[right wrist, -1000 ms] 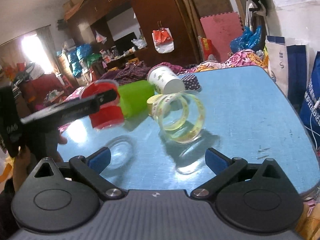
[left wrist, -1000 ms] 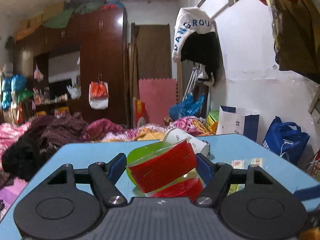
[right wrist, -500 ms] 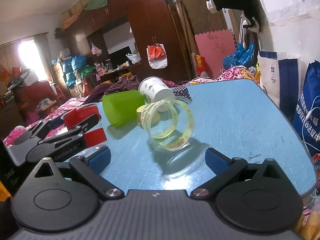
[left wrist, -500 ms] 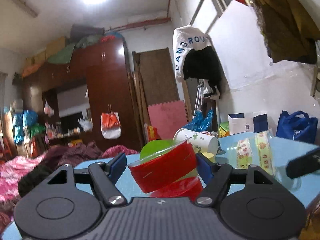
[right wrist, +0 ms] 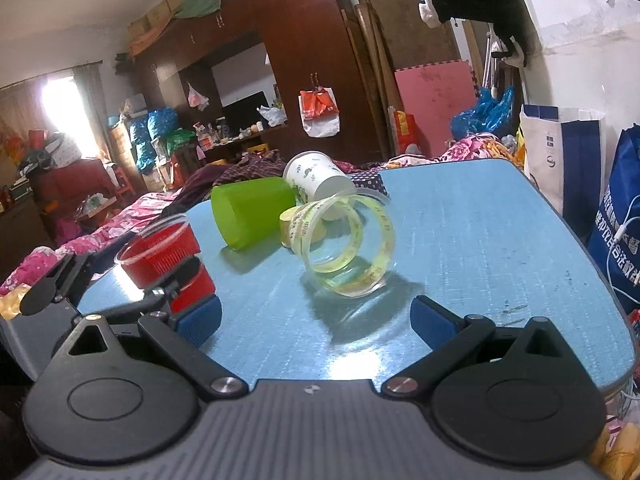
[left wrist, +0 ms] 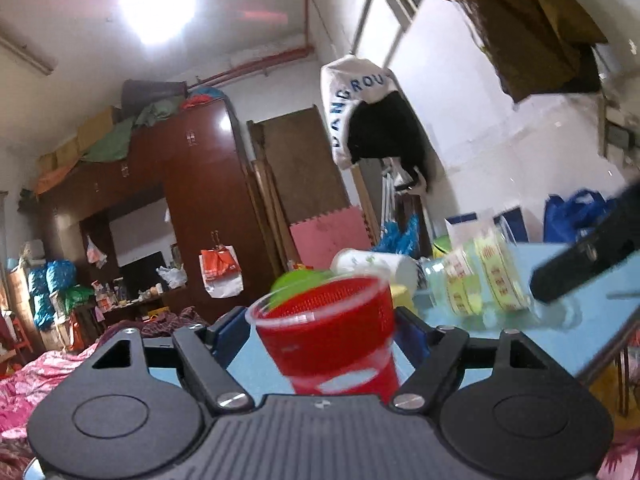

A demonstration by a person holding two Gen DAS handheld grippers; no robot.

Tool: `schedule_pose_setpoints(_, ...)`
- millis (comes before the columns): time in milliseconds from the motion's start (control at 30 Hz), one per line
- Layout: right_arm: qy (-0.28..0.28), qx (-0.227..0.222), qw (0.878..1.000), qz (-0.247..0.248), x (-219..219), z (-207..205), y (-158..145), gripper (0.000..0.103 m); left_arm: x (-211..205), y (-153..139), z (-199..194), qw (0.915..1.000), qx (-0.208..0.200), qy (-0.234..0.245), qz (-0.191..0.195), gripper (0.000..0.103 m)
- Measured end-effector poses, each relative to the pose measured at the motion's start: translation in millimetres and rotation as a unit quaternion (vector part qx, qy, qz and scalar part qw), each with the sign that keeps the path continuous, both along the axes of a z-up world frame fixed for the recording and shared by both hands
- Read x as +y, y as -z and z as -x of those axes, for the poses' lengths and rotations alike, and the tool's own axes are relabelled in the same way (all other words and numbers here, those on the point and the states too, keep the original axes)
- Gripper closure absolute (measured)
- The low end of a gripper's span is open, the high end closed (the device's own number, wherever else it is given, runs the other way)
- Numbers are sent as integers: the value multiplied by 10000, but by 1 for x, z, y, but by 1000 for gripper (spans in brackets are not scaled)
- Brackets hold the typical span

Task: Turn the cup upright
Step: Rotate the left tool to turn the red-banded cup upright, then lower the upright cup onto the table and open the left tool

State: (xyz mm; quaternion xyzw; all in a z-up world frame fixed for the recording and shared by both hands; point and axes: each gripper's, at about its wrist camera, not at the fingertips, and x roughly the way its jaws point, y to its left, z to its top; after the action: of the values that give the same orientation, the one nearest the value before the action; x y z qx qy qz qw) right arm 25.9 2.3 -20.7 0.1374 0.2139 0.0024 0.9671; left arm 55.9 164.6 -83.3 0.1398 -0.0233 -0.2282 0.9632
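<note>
Left gripper [left wrist: 322, 330]: fingers clenched on the red-patterned clear plastic cup [left wrist: 332, 332], mouth up, slightly tilted, held at the near left edge of the light blue desk [right wrist: 480, 240]; contact of its base with the desk cannot be told. Right gripper [right wrist: 316, 320]: fingers released, spread wide, holding nothing. Beyond it, lying on their sides on the desk: clear plastic cup with yellow bands [right wrist: 348, 240], lime green plastic cup [right wrist: 250, 210], white paper cup with green print [right wrist: 316, 178].

On the blue table [right wrist: 480, 240], a green cup [right wrist: 250, 214], paper cup [right wrist: 316, 180] and clear yellow-banded cup [right wrist: 348, 248] lie tipped together.
</note>
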Motion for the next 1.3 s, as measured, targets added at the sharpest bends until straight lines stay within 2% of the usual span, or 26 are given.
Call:
schedule_pose_setpoints(133,26,-18,10000,-30,-3,0,0,1,-3,4,1,9999,-61,-39,-151,19)
schedule_pose_setpoints(200,49,-31,10000,-40,-4,1,0,1,2,1,2,9999,-71,21,-75,10)
schedule_pose_setpoints(267,58,-49,10000,-53,-6,3,-1,1,11,-2,5,9999,-117,89,-6,7)
schedule_pose_setpoints(400,56,-114,9999,-101,-6,5,-3,1,29,-10,15,9994,-100,312,80,5)
schedule_pose_setpoints(533,-52,-223,9997,-72,-1,10,-7,1,55,-25,27,9973,189,541,457,4)
schedule_pose_setpoints(600,-116,-344,9993,106,8,12,-12,1,67,-37,29,9961,324,532,625,2)
schedule_pose_setpoints(700,-76,-573,9977,348,24,15,-22,1,73,-58,20,9930,886,354,702,2)
schedule_pose_setpoints(767,-182,-650,9962,545,34,13,-30,1,78,-69,8,9844,1498,489,783,2)
schedule_pose_setpoints(833,-64,-730,9947,719,42,11,-35,1,81,-74,-6,9727,2091,614,791,2)
schedule_pose_setpoints(900,79,-760,9927,931,49,11,-38,1,80,-74,-15,9664,2393,592,726,2)
schedule_pose_setpoints(1033,155,-732,9915,1069,50,14,-33,1,73,-66,-19,9691,2405,295,462,2)
schedule_pose_setpoints(1167,172,-520,9935,999,42,12,-27,1,67,-61,-19,9654,2547,384,418,2)
schedule_pose_setpoints(1300,159,-403,9942,985,38,8,-24,1,63,-62,-11,9701,2394,275,283,2)
